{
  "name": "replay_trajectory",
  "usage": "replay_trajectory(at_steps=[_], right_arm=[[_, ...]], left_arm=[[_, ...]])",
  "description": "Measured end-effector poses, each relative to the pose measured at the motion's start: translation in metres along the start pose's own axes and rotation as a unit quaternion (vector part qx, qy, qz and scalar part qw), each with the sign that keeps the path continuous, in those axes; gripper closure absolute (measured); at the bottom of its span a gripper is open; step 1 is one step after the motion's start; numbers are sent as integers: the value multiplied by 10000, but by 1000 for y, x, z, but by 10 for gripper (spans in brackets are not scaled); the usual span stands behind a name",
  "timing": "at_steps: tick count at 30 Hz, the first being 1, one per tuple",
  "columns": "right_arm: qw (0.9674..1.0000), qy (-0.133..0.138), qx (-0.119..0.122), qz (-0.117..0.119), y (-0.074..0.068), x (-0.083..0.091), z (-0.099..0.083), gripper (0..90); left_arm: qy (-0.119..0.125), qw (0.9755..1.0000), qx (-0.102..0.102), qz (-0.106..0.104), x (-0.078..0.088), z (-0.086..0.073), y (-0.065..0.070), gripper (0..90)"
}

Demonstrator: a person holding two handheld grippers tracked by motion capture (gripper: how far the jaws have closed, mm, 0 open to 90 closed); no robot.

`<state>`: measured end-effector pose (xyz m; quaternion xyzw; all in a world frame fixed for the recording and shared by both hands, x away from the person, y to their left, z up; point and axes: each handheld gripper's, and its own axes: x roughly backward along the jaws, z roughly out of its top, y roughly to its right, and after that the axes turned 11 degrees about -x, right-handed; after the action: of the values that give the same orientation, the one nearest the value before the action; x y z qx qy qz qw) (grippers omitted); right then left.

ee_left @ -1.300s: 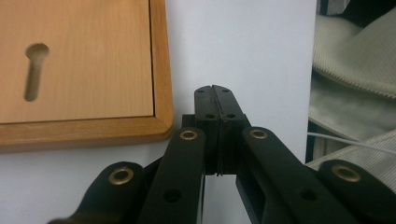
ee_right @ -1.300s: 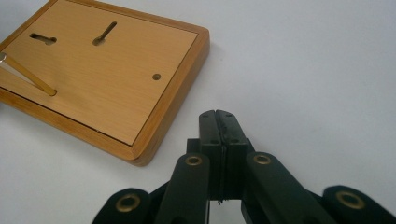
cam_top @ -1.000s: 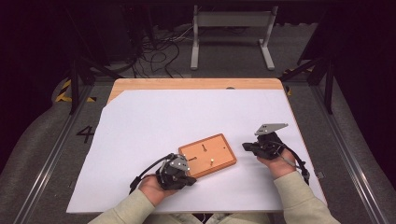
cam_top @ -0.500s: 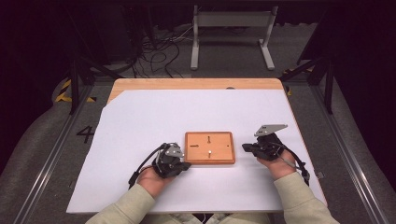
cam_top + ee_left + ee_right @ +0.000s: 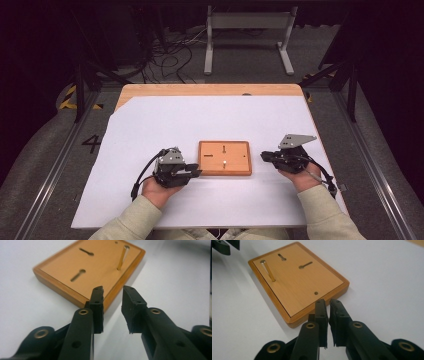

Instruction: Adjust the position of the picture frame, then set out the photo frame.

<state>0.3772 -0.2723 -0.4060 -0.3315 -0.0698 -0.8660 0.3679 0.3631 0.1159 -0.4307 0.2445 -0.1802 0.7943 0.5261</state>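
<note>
White sheet [image 5: 210, 120] covers the desk [image 5: 210, 90]; wooden board [image 5: 224, 158] centred near. Left gripper [image 5: 112, 307] fingers apart, right gripper [image 5: 328, 320] fingers nearly together. Dark cluttered floor [image 5: 170, 55] beyond, probably cables.

A large white paper sheet [image 5: 210, 120] is covering most of the light wooden tabletop [image 5: 210, 90], which is showing as a bare strip along the far edge. Beyond it, a grey metal stand with two feet [image 5: 247, 22] is standing on the grey carpeted floor [image 5: 250, 75], and tangled black cables [image 5: 170, 52] are lying to its left. A dark painted numeral "4" [image 5: 91, 143] is sitting on the floor beside the tabletop's left side, near yellow-and-black striped tape [image 5: 67, 97].
</note>
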Motion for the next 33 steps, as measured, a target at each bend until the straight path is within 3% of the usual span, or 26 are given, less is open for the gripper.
replay_trajectory(at_steps=[4, 8, 13, 18, 25, 33], right_arm=[[9988, 466, 149, -52, 2, 13, -5, 761], [9974, 688, 139, -140, 4, 20, -11, 674], [9970, 749, 13, -181, 7, 24, -14, 619], [9968, 771, -61, -213, 8, 25, -14, 598], [9962, 826, -151, -212, 11, 26, -14, 585], [9961, 845, -184, -195, 13, 25, -14, 579]], left_arm=[[204, 9995, 175, 150, 6, 0, -7, 637], [215, 9992, 117, 321, 11, 5, -11, 609], [270, 9987, 74, 420, 16, 12, -16, 560], [330, 9986, 131, 392, 14, 19, -21, 518], [364, 9988, 83, 318, 2, 30, -21, 460], [472, 9986, 118, 206, -14, 38, -18, 454]])
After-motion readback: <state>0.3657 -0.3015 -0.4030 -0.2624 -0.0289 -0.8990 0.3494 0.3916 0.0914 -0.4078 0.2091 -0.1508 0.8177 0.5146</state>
